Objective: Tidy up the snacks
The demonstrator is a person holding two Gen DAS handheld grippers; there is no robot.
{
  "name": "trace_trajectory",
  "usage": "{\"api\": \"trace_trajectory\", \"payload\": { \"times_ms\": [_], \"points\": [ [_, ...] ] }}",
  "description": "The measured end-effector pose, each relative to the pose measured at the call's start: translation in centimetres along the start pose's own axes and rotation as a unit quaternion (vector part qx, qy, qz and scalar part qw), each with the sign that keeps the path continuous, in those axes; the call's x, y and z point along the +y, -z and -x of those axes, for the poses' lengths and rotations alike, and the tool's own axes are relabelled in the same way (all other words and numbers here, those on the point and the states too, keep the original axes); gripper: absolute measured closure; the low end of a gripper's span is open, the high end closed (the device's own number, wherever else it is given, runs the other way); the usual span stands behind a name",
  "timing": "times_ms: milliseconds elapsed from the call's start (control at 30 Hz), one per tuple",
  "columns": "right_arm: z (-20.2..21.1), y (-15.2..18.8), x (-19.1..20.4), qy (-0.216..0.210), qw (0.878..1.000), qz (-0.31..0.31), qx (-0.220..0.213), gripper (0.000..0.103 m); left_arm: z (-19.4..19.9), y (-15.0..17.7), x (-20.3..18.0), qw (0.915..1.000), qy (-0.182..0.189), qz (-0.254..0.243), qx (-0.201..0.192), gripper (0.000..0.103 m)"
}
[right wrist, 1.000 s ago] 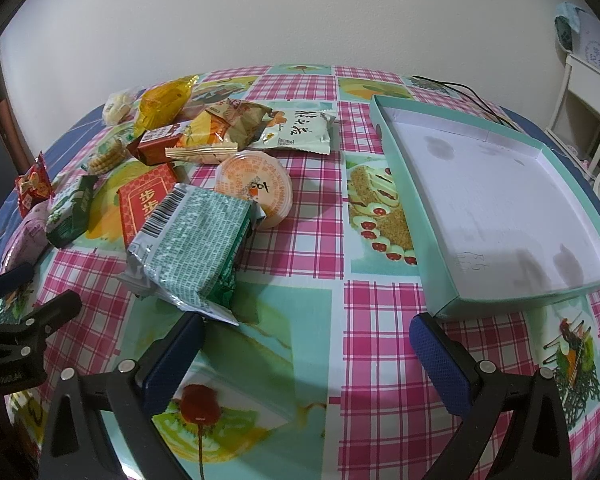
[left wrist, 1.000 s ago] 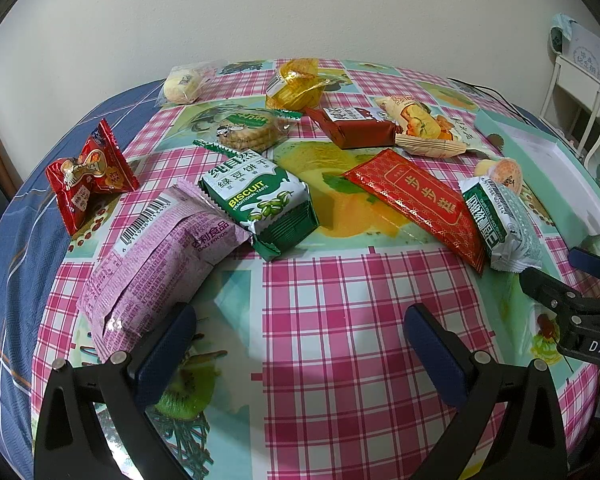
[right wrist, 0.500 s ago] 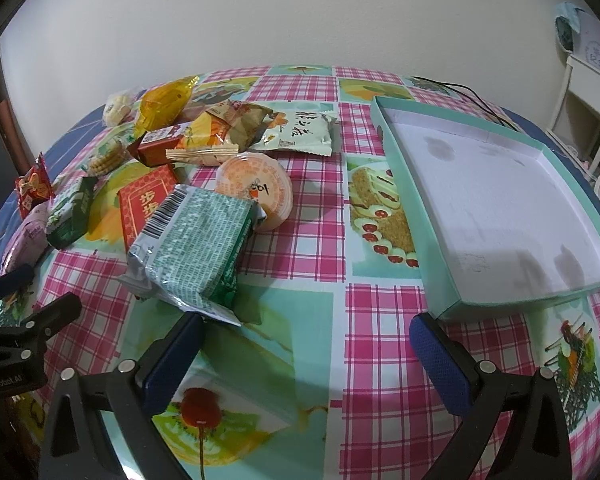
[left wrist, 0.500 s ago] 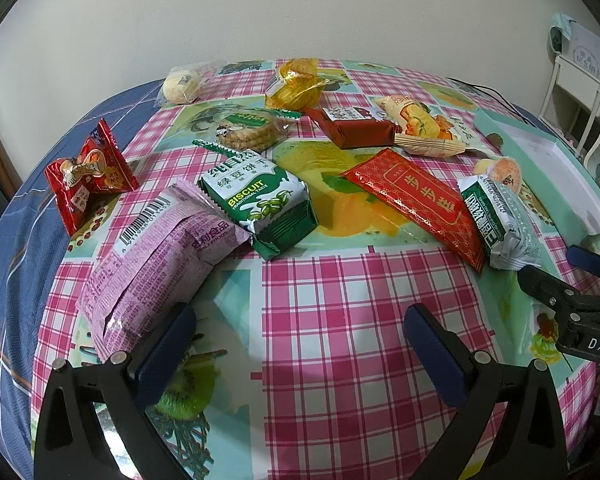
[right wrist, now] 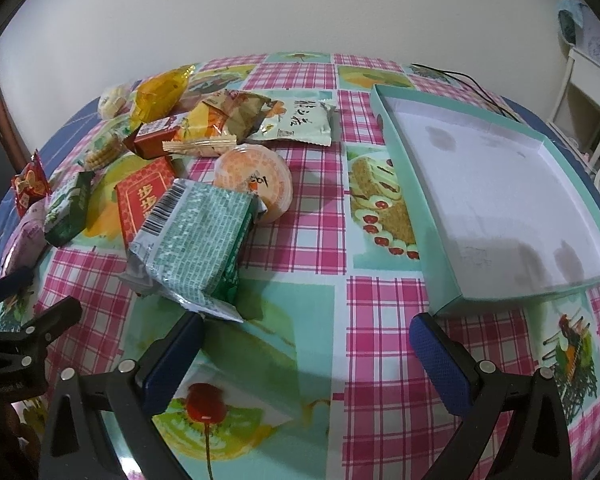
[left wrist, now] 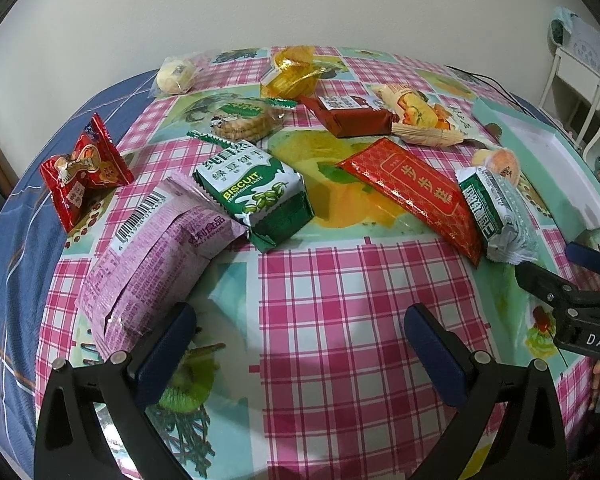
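Snack packets lie scattered across the checked tablecloth. In the left wrist view a purple bag (left wrist: pixel 152 256) lies just beyond my left gripper (left wrist: pixel 300 344), which is open and holds nothing. A green biscuit pack (left wrist: pixel 256 192) and a red flat packet (left wrist: pixel 416 188) lie further in. In the right wrist view a green-and-white wafer pack (right wrist: pixel 196 240) sits just ahead of the left finger of my right gripper (right wrist: pixel 306 356), open and holding nothing. An orange jelly cup (right wrist: pixel 256 178) rests behind that pack. A shallow teal box (right wrist: pixel 400 168) with a white inside lies at the right, nothing in it.
Further back lie a small red packet (left wrist: pixel 84 168), a round biscuit pack (left wrist: pixel 244 120), a yellow wrapped snack (left wrist: pixel 292 72), a dark red box (left wrist: pixel 352 116) and a pale green packet (right wrist: pixel 296 120). A black cable (right wrist: pixel 460 80) runs behind the box. White furniture (right wrist: pixel 584 96) stands at the right.
Both views have shifted only slightly; the snacks and the box lie where they were, and both grippers stay open.
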State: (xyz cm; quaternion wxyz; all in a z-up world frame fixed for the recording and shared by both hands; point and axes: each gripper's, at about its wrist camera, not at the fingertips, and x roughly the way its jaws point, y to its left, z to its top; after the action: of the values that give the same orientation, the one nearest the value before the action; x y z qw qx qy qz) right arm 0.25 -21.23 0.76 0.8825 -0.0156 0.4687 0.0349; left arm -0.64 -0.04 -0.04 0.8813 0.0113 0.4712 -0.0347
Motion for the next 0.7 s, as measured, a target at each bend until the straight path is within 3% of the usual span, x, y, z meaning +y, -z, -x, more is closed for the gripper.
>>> {"api": "trace_trajectory", "payload": {
  "times_ms": [400, 533, 700],
  "points": [
    [0.1, -0.7, 0.9, -0.003, 0.999, 0.013, 0.039, 0.000, 0.4, 0.2, 0.2, 0.9998, 0.017, -0.008, 0.003, 0.000],
    [2.3, -1.6, 2.3, -0.013, 0.999, 0.046, -0.015, 0.000, 1.3, 0.0, 0.9, 0.9998, 0.017, 0.009, -0.011, 0.000],
    [3.2, -2.8, 4.0, -0.039, 0.997, 0.064, -0.027, 0.000, 3.2, -0.6, 1.5, 0.9995, 0.004, 0.004, -0.031, 0.000]
  ]
}}
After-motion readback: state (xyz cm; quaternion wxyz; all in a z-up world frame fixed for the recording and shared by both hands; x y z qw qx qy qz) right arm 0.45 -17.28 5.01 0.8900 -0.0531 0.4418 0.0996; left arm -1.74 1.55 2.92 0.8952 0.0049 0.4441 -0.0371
